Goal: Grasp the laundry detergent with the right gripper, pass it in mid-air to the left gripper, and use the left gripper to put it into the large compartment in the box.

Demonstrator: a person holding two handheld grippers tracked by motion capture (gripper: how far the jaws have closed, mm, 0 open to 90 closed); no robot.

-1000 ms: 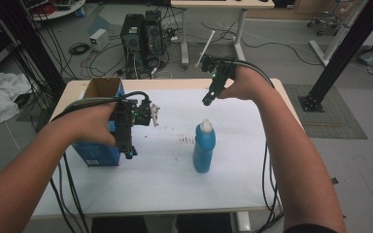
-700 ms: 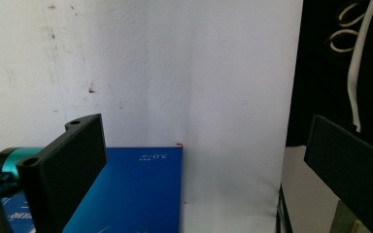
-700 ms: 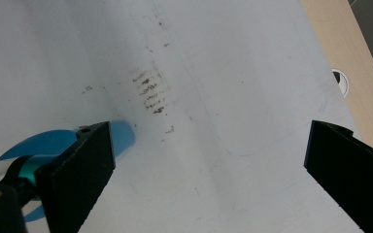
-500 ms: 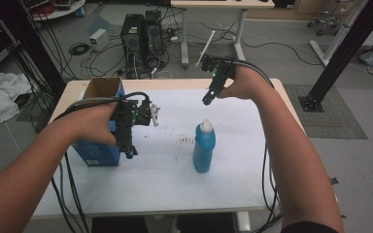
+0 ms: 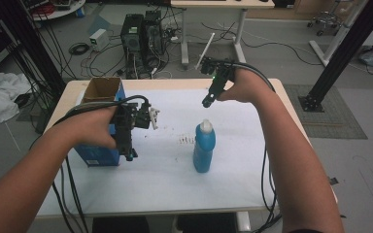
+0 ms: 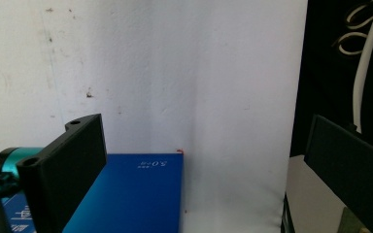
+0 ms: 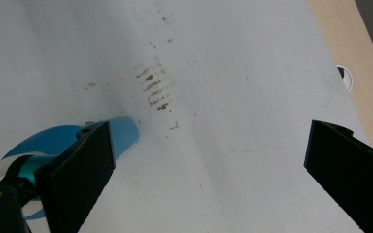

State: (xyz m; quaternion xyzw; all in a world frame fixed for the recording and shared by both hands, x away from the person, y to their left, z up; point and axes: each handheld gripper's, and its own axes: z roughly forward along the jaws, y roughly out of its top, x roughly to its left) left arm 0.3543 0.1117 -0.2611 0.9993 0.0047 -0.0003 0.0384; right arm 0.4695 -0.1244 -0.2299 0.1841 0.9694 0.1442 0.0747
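A blue bottle (image 5: 204,150) with a white cap stands upright near the middle of the white-covered table (image 5: 175,184). At the left stands a blue box (image 5: 96,156) with an open cardboard top. My left gripper (image 5: 130,156) points down beside the box's right front corner, jaws open and empty. In the left gripper view the gripper (image 6: 204,131) looks past the blue box (image 6: 136,194) low at the left. My right gripper (image 5: 207,102) hovers behind the bottle, open. In the right gripper view the gripper (image 7: 209,131) spans bare cloth, with the bottle (image 7: 60,141) behind its left jaw.
Brown stains (image 5: 187,141) mark the cloth just left of the bottle and show as stains (image 7: 153,87) in the right gripper view. Bare wooden table edge (image 7: 357,68) lies at the right. Computer towers (image 5: 143,31) and cables sit on the floor beyond the table.
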